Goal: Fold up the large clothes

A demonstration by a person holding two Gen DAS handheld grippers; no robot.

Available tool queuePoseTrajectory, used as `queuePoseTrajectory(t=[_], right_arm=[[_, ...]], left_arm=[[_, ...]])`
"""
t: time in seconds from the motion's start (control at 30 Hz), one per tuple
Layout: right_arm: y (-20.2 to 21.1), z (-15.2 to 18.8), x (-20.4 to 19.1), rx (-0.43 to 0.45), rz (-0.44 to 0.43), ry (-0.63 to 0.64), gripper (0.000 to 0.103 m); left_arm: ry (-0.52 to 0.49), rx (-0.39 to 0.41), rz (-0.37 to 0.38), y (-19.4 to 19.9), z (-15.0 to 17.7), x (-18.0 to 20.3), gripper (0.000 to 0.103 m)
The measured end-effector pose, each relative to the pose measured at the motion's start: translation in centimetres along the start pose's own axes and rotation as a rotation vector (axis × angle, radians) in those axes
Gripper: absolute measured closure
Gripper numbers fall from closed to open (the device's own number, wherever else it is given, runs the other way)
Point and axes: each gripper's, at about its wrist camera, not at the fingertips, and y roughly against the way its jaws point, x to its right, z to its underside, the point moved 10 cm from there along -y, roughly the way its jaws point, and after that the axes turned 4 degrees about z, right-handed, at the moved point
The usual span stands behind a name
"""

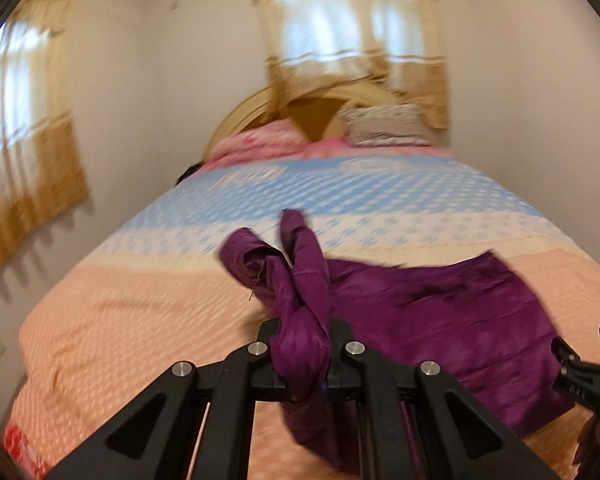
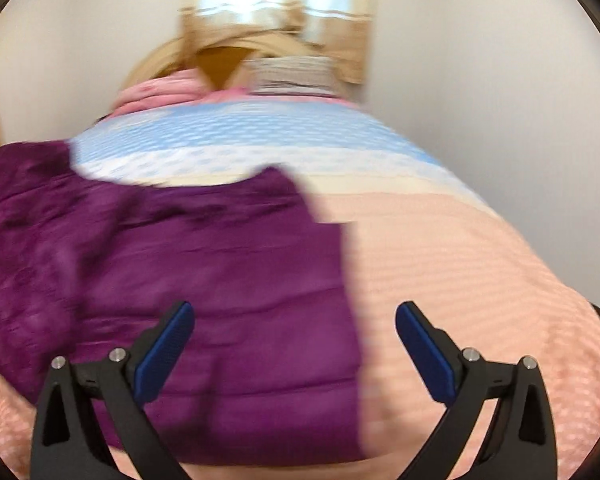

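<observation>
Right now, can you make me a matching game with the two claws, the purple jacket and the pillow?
Things:
1. left claw
2. right claw
3. purple jacket
4. pillow

States:
A. wide open, holding nothing
B. at the far end of the bed, by the headboard
C. shut on a bunched piece of purple cloth
D. mostly spread on the peach end of the bed cover

Pairs: 1-C, 2-A, 3-D, 4-B

A purple quilted jacket (image 2: 204, 264) lies spread on the bed, one sleeve (image 1: 300, 300) lifted and bunched.
</observation>
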Motion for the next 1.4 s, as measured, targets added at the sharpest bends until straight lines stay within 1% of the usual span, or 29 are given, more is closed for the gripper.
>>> queuePoseTrajectory(t=[0.03,0.07,0.1,0.2,0.3,0.37,0.4,0.47,0.57,0.6,0.63,0.67,0.73,0.77,0.83,0.9,0.93,0.97,1.0,1.03,1.07,1.1,1.17,1.23,1.27,1.3,1.33,1.37,1.4], right_arm=[[-0.5,0.2,2.0,-0.009,0.025,-0.024,0.001],[-0.6,0.3,3.2,-0.014,0.043,-0.038,0.001],[-1.0,0.5,4.9,-0.02,0.069,-0.057,0.001],[-1.9,1.3,9.1,-0.045,0.12,-0.109,0.001],[-1.9,2.1,11.7,-0.062,0.15,-0.153,0.001],[-1.6,2.7,13.4,-0.07,0.173,-0.18,0.001],[-1.3,3.0,14.0,-0.07,0.177,-0.19,0.001],[-1.3,3.5,15.4,-0.076,0.186,-0.218,0.001],[-1.6,4.0,16.7,-0.088,0.19,-0.247,0.001],[-1.7,4.3,16.8,-0.092,0.188,-0.25,0.001],[-1.8,4.6,16.6,-0.098,0.185,-0.248,0.001],[-2.0,4.7,16.6,-0.101,0.182,-0.245,0.001],[-2.3,5.0,16.4,-0.107,0.174,-0.241,0.001],[-2.5,5.1,16.3,-0.111,0.17,-0.241,0.001],[-2.4,5.4,16.3,-0.116,0.164,-0.244,0.001],[-2.4,5.4,16.4,-0.116,0.165,-0.245,0.001],[-2.2,5.4,16.4,-0.113,0.167,-0.243,0.001],[-2.1,5.3,16.4,-0.111,0.17,-0.242,0.001],[-2.2,5.2,16.5,-0.11,0.172,-0.243,0.001],[-2.4,5.0,16.5,-0.109,0.171,-0.242,0.001],[-2.2,4.9,16.6,-0.108,0.174,-0.241,0.001],[-2.2,4.7,16.7,-0.107,0.177,-0.239,0.001],[-2.1,4.3,16.5,-0.102,0.176,-0.234,0.001],[-1.8,3.5,16.1,-0.096,0.164,-0.224,0.001],[-1.4,2.9,15.5,-0.094,0.149,-0.218,0.003],[-1.2,2.2,14.8,-0.095,0.126,-0.214,0.011],[-1.1,1.3,14.0,-0.096,0.102,-0.209,0.017],[-1.0,0.7,13.3,-0.095,0.087,-0.205,0.026],[-0.8,-0.7,11.9,-0.09,0.052,-0.197,0.03]], left_arm=[[-0.034,0.013,0.019,0.1,-0.6,2.1,0.095],[-0.071,0.026,0.038,0.2,-1.0,4.2,0.095],[-0.096,0.031,0.052,0.2,-1.2,5.4,0.095],[-0.207,0.044,0.122,-0.3,-1.5,11.7,0.095],[-0.304,0.044,0.17,-1.1,-0.8,16.7,0.095],[-0.395,0.036,0.203,-1.6,0.5,20.5,0.095],[-0.425,0.033,0.216,-1.7,1.1,21.5,0.095],[-0.521,0.013,0.26,-2.3,3.7,24.8,0.095],[-0.636,-0.042,0.302,-3.2,7.7,27.9,0.095],[-0.688,-0.049,0.306,-3.5,9.3,28.6,0.095],[-0.716,-0.044,0.3,-3.5,10.1,29.0,0.095],[-0.741,-0.032,0.293,-3.6,10.7,29.1,0.095],[-0.756,-0.022,0.296,-3.4,11.1,29.2,0.095],[-0.763,-0.021,0.297,-3.3,11.0,29.1,0.092],[-0.766,-0.019,0.311,-2.7,10.8,29.0,0.091],[-0.788,-0.013,0.309,-1.4,11.0,29.0,0.087],[-0.8,0.009,0.299,-0.4,10.5,28.7,0.081],[-0.803,0.029,0.297,0.4,10.1,28.6,0.067],[-0.801,0.041,0.307,1.1,9.9,28.5,0.056],[-0.792,0.066,0.326,2.4,9.3,28.1,0.036],[-0.782,0.089,0.33,3.4,8.7,27.7,0.021],[-0.764,0.124,0.34,4.9,7.8,26.8,0.017],[-0.748,0.151,0.351,6.5,6.8,25.4,0.015],[-0.712,0.146,0.351,6.7,6.0,23.8,0.014],[-0.675,0.133,0.318,5.9,5.1,21.9,0.014],[-0.646,0.117,0.28,4.8,4.4,20.5,0.014],[-0.618,0.096,0.246,3.3,3.8,19.1,0.014],[-0.576,0.056,0.186,1.3,3.1,17.0,0.014],[-0.548,0.029,0.15,0.0,2.7,15.9,0.014]])
